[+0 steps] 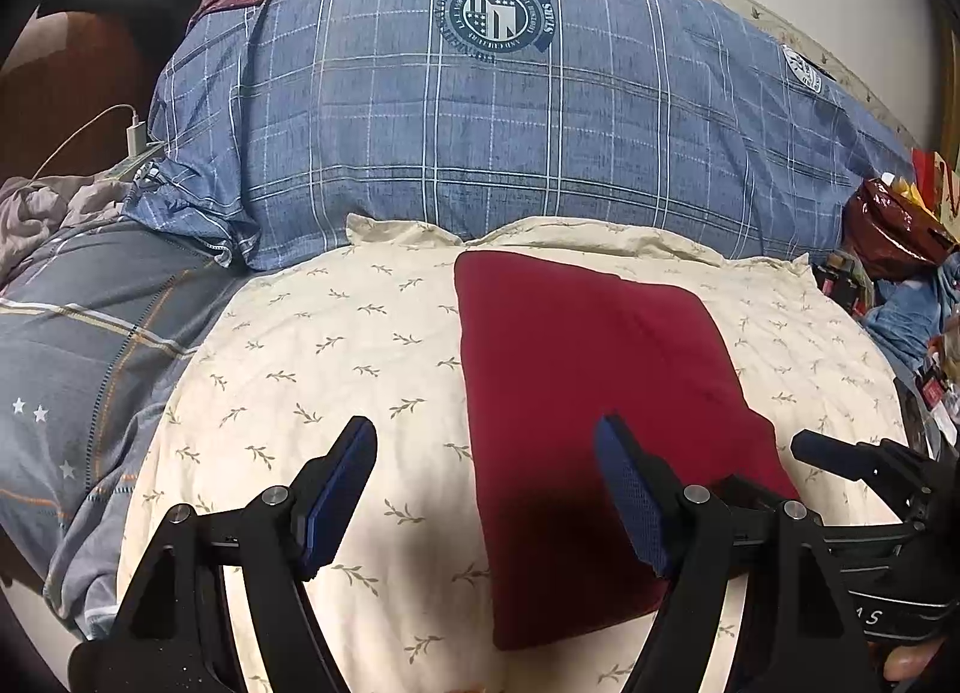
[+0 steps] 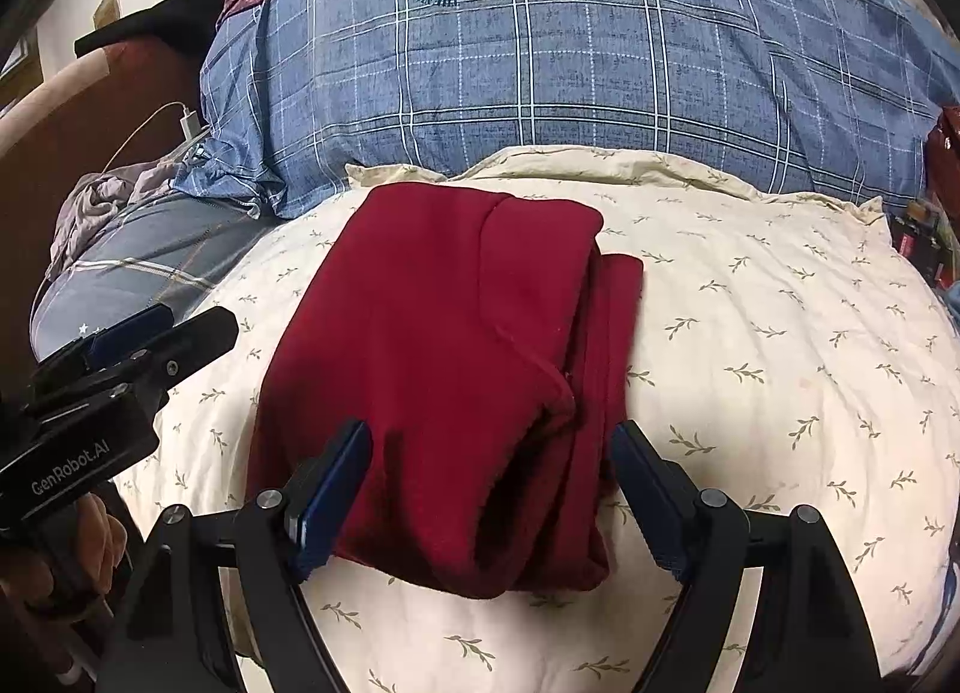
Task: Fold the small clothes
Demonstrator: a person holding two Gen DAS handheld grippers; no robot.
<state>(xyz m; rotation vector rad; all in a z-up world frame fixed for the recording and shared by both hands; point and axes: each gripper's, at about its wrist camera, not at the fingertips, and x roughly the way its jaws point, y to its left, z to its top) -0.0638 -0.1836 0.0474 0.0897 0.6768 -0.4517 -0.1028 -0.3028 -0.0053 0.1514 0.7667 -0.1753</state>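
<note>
A dark red garment [image 1: 594,411] lies folded into a long rectangle on a cream pillow with a leaf print [image 1: 312,369]. In the right wrist view the garment [image 2: 444,369] shows layered folds along its right edge. My left gripper [image 1: 486,453] is open and empty, hovering above the garment's left edge. My right gripper [image 2: 489,453] is open and empty, its fingers straddling the near end of the garment from above. The left gripper also shows at the left of the right wrist view [image 2: 174,333], and the right gripper shows at the right of the left wrist view [image 1: 852,459].
A large blue plaid duvet [image 1: 498,111] is piled behind the pillow. A grey-blue sheet [image 1: 78,345] lies to the left, with a white charger and cable [image 1: 135,129]. A dark red bag [image 1: 894,225] and clutter sit at the right.
</note>
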